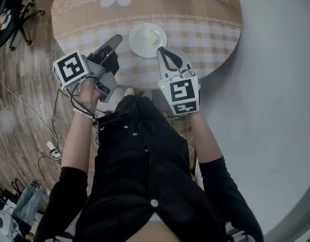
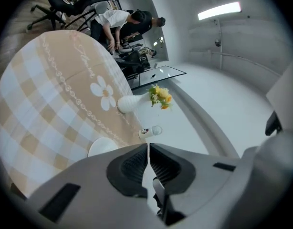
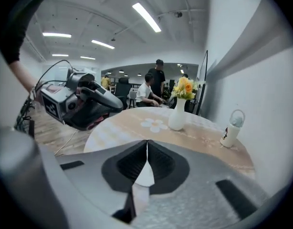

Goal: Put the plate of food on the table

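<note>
Plate (image 1: 147, 40) with the food (image 1: 151, 36) sits flat on the table (image 1: 210, 39), near the edge closest to me, so the placing looks done. My left gripper (image 1: 114, 39) is at the plate's 9 o'clock and my right gripper (image 1: 161, 52) at its 5 o'clock. Both are close by, and neither seems to touch it. Both sets of jaws are pressed together, nothing between them. Only thing left, I think: pull my hands clear
</note>
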